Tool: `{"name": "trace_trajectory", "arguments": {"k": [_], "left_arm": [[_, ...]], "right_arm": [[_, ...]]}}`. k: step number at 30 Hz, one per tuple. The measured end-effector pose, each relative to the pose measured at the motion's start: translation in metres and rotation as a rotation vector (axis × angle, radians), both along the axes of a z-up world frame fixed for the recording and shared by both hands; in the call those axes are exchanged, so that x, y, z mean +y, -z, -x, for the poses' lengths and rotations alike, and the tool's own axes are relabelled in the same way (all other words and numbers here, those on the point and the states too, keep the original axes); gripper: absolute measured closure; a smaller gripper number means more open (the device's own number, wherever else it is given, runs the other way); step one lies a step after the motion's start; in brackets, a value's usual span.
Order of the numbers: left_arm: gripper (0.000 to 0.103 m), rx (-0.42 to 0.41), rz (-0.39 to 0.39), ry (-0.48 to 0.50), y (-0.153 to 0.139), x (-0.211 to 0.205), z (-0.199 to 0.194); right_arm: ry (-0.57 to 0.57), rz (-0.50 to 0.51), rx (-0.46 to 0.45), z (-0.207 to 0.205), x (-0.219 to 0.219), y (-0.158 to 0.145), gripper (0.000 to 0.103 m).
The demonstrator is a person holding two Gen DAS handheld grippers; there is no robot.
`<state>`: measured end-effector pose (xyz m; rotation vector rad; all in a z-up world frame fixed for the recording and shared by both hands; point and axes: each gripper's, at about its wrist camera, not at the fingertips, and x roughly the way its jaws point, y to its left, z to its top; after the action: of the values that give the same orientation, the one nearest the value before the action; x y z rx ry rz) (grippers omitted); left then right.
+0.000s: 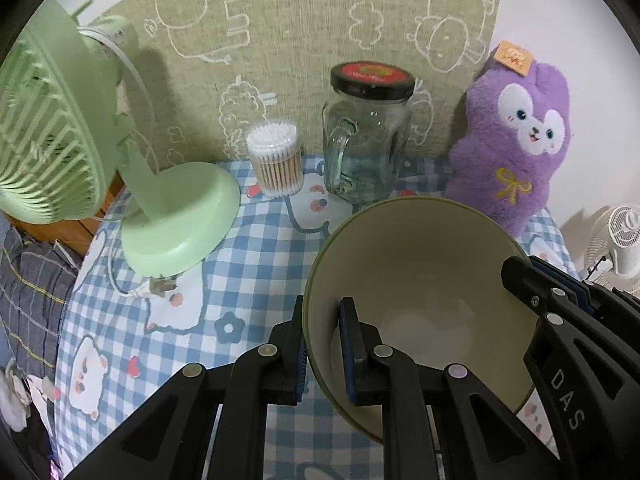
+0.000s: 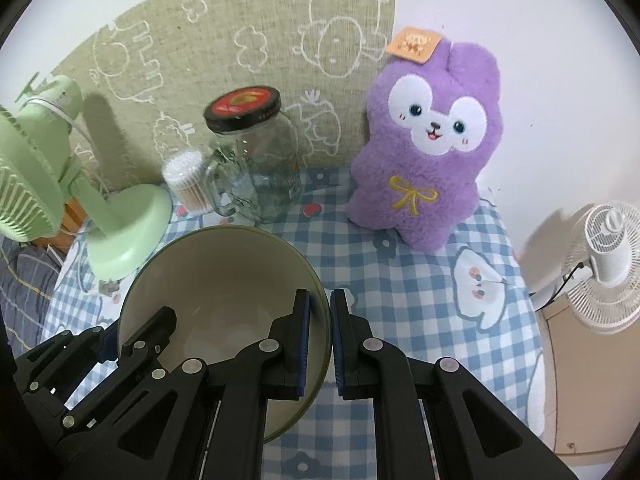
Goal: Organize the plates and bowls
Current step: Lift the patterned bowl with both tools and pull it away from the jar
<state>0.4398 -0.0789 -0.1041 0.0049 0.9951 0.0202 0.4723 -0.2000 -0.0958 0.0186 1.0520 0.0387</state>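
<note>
A cream bowl with an olive-green outside [image 1: 424, 280] is held above the blue checked tablecloth. My left gripper [image 1: 323, 344] is shut on its left rim, one finger inside and one outside. My right gripper [image 2: 319, 330] is shut on the bowl's right rim [image 2: 224, 280], one finger inside, one outside. Each gripper shows in the other's view: the right one at the bowl's right side [image 1: 560, 312], the left one at the bowl's left side [image 2: 120, 344]. No plates are in view.
A green desk fan [image 1: 160, 216] stands at the left. A tub of cotton swabs [image 1: 276, 160] and a lidded glass jar mug [image 1: 366, 136] stand at the back. A purple plush [image 2: 428, 148] leans on the wall. A white fan [image 2: 608, 264] stands off the table at right.
</note>
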Motion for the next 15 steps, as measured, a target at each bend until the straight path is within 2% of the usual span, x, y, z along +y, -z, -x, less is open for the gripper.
{"name": "trace_trajectory", "arguments": {"k": [15], "left_arm": [[0.092, -0.062, 0.008, 0.035, -0.057, 0.005, 0.056]], "right_arm": [[0.035, 0.015, -0.053, 0.059, 0.005, -0.066, 0.090]]}}
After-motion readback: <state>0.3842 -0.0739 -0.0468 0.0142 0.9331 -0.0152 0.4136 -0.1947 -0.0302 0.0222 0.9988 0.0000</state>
